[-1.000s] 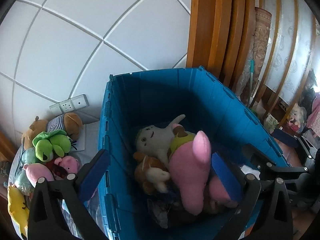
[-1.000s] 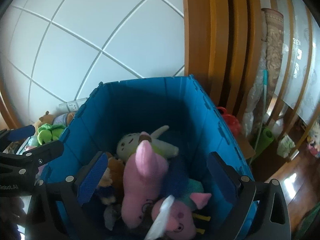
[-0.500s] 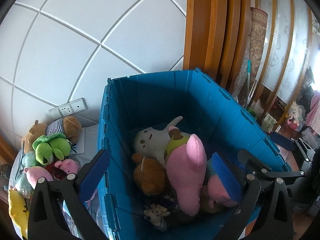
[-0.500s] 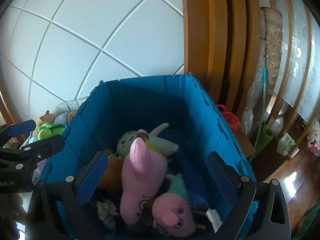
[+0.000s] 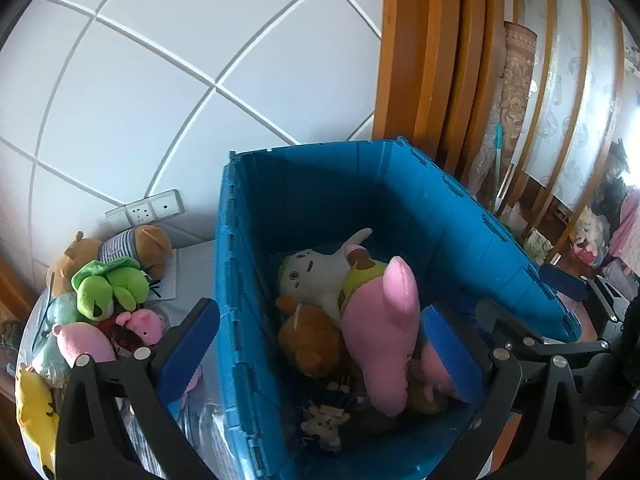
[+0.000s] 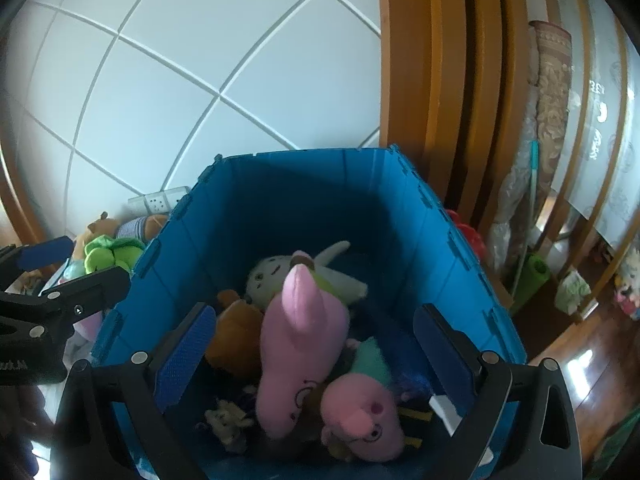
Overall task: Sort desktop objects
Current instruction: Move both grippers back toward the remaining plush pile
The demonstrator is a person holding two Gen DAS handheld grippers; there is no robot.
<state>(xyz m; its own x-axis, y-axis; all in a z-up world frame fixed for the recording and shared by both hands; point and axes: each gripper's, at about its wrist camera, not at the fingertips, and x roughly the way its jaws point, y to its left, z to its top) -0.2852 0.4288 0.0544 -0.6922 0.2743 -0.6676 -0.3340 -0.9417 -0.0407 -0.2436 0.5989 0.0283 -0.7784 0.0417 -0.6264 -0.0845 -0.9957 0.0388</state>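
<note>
A blue plastic crate (image 5: 320, 184) (image 6: 304, 192) holds several plush toys: a big pink one (image 5: 384, 320) (image 6: 300, 332), a white one (image 5: 316, 276) (image 6: 272, 276), a brown bear (image 5: 312, 340) (image 6: 236, 336), a pink pig (image 6: 360, 412) and a small grey toy (image 5: 324, 426) (image 6: 224, 420). My left gripper (image 5: 316, 356) is open and empty above the crate's left wall. My right gripper (image 6: 316, 356) is open and empty above the crate's near end.
A pile of plush toys lies left of the crate: a green frog (image 5: 108, 288) (image 6: 108, 250), a striped brown bear (image 5: 136, 244), pink toys (image 5: 84, 344), a yellow one (image 5: 34, 404). A wall socket (image 5: 146, 210) sits behind. Wooden panels (image 5: 432, 60) stand at the right.
A brown bear and a small grey toy dropped into the crate and settled; the pink pig also fell flat at the near end. Both grippers lifted slightly.
</note>
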